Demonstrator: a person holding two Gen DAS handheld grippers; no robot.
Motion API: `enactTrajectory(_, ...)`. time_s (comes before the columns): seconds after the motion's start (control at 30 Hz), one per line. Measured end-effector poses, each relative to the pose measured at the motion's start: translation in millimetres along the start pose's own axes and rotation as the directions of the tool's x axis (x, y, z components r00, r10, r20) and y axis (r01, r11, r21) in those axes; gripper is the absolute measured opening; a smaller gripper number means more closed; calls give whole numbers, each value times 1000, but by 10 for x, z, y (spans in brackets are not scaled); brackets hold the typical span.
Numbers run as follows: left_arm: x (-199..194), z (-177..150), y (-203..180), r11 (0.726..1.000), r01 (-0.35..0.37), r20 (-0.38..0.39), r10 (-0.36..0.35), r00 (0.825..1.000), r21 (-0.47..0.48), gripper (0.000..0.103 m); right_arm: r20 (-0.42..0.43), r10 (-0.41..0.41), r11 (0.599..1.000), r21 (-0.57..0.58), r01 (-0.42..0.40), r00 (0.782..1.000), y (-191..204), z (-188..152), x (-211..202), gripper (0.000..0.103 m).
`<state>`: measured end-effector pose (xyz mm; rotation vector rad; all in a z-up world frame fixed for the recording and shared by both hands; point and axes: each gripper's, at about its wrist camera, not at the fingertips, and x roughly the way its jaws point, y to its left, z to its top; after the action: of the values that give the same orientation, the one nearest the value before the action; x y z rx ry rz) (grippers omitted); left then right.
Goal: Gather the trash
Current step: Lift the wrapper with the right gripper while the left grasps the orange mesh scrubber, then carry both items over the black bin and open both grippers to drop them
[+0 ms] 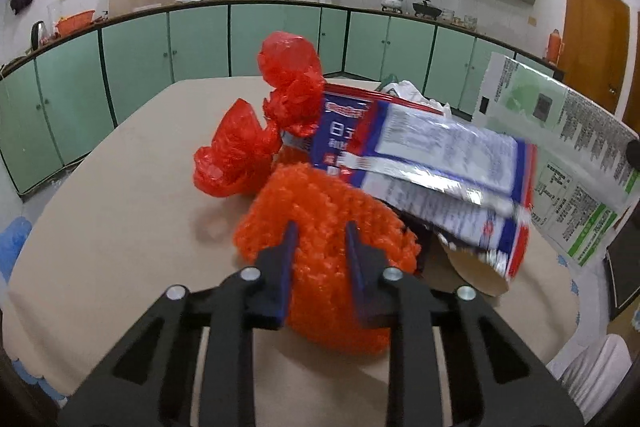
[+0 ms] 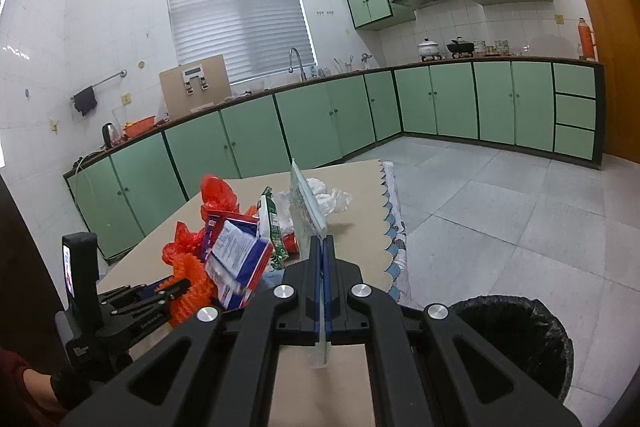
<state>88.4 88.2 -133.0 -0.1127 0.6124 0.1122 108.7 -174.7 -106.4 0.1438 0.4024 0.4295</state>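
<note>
A pile of trash lies on the beige table. My left gripper is shut on an orange foam net at the near side of the pile. Behind it lie a red plastic bag and a blue and white wrapper, which is lifted and blurred. My right gripper is shut on a flat white and green package, held edge-on above the table; it shows at the right of the left wrist view. A green snack wrapper and a white plastic bag lie further back.
A bin with a black liner stands on the floor at the lower right, beside the table's right edge. Green kitchen cabinets run along the far walls. Grey tiled floor lies to the right of the table.
</note>
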Motion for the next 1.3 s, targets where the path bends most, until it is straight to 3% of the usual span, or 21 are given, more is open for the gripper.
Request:
enactTrajectory(0.17, -105, 54, 88, 999, -14, 28, 15, 1000, -30, 17, 15, -6, 1000, 1, 6, 1000, -28, 37, -31, 1)
enactTrajectory(0.37, -381, 223, 69, 1000, -14, 128, 17, 992, -24, 17, 41, -28, 1000, 9, 28, 999, -67, 91, -99, 1)
enactTrajectory(0.63, -499, 444, -301, 996, 80, 197, -86, 977, 43, 16, 53, -61, 998, 24, 60, 997, -170, 99, -167, 1)
enactTrajectory(0.97, -323, 546, -1083, 960, 242, 191, -266, 945, 140, 16, 63, -156, 986, 70, 152, 986, -516, 59, -376, 1)
enactTrajectory(1.3, -6, 376, -1888, 904, 368, 100, -396, 913, 217, 16, 30, -326, 939, 126, 320, 945, -1117, -176, -565, 1)
